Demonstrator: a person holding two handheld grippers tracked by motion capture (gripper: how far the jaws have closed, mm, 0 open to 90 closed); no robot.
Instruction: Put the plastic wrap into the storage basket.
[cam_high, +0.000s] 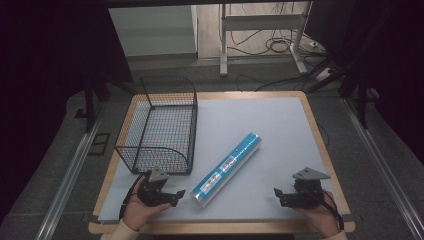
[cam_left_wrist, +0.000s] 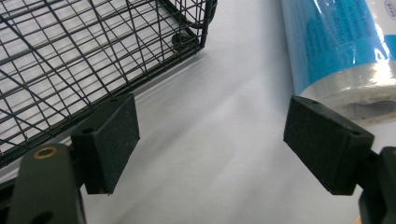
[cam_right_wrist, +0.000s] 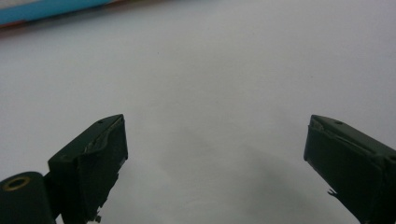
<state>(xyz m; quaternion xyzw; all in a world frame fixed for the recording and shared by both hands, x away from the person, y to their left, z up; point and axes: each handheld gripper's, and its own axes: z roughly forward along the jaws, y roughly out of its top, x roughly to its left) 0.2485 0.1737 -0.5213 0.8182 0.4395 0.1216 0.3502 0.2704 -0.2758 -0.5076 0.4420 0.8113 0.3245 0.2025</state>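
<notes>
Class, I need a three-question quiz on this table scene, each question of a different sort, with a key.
1. True or false: the blue roll lies inside the wire basket.
2. Which gripper is nearer the basket? A) left gripper B) right gripper
3. Fill in: both grippers' jaws are ____.

Key: 1. False; the roll lies on the table beside the basket. 2. A. 3. Open.
</notes>
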